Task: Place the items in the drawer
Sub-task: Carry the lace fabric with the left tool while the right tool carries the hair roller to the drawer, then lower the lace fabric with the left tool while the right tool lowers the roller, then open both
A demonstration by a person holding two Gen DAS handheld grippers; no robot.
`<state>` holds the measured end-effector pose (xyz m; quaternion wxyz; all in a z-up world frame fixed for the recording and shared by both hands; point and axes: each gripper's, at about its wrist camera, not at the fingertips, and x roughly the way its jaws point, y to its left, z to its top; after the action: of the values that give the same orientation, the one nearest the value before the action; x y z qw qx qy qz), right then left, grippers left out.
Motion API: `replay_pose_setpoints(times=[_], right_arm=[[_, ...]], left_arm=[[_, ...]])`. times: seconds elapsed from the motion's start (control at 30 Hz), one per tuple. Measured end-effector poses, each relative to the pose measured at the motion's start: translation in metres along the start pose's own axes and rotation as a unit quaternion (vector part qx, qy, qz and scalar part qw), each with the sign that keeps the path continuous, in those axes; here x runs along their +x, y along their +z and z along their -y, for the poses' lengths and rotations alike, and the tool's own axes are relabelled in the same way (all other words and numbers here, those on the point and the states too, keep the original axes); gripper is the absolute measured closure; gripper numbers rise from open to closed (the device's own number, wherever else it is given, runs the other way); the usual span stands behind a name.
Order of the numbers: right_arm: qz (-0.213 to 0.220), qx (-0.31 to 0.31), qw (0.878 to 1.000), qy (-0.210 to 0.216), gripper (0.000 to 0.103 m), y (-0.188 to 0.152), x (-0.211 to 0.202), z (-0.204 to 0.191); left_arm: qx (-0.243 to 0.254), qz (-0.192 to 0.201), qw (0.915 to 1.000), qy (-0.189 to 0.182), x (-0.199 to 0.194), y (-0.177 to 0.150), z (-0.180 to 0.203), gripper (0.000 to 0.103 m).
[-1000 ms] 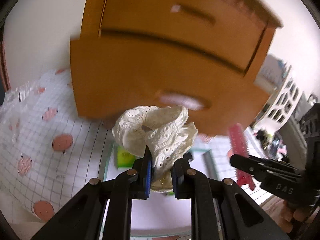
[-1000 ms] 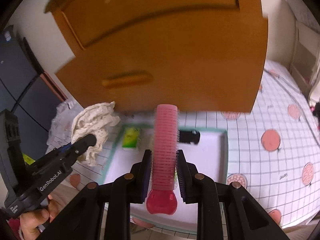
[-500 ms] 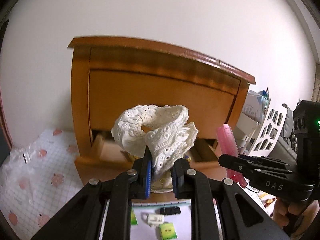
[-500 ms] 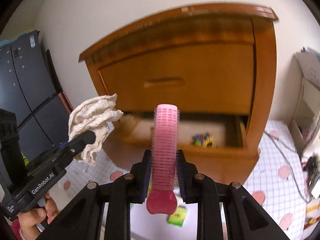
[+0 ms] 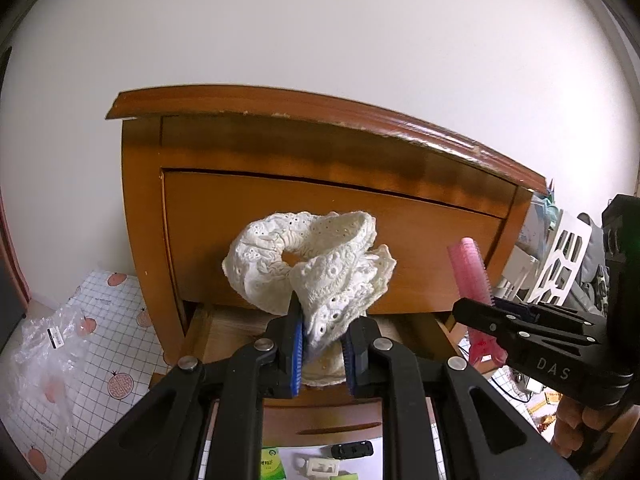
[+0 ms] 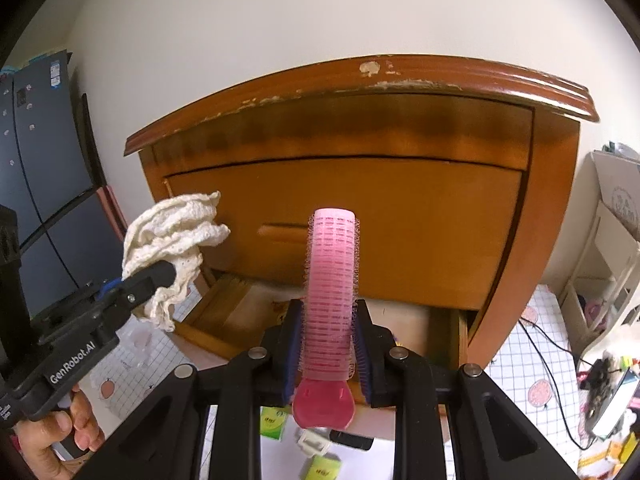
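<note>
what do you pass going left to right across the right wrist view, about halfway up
dark panels → white lace scrunchie held in the left tongs → pink hair roller held in the right tongs → wooden cabinet side → white shelf

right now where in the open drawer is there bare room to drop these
The open drawer shows bare floor along its left wall, and pale floor right of the hair roller. The middle is hidden by the roller; the tray below is crowded.

Two wrist views side by side, close, angled down, both facing the wooden cabinet point(image 5: 320, 184) and open drawer point(image 6: 240, 316).
</note>
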<state>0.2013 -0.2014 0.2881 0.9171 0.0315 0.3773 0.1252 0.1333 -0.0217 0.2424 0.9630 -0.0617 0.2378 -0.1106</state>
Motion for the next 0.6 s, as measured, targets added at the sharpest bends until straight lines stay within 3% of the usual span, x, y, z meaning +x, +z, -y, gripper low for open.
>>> replay_pose_setpoints(times=[0.6], right_arm=[[-0.060, 0.012, 0.998, -0.032, 0.078, -0.021, 0.068, 0.025]], left_arm=[[-0.004, -0.087, 0.9957, 0.033, 0.078, -0.027, -0.012, 0.086]])
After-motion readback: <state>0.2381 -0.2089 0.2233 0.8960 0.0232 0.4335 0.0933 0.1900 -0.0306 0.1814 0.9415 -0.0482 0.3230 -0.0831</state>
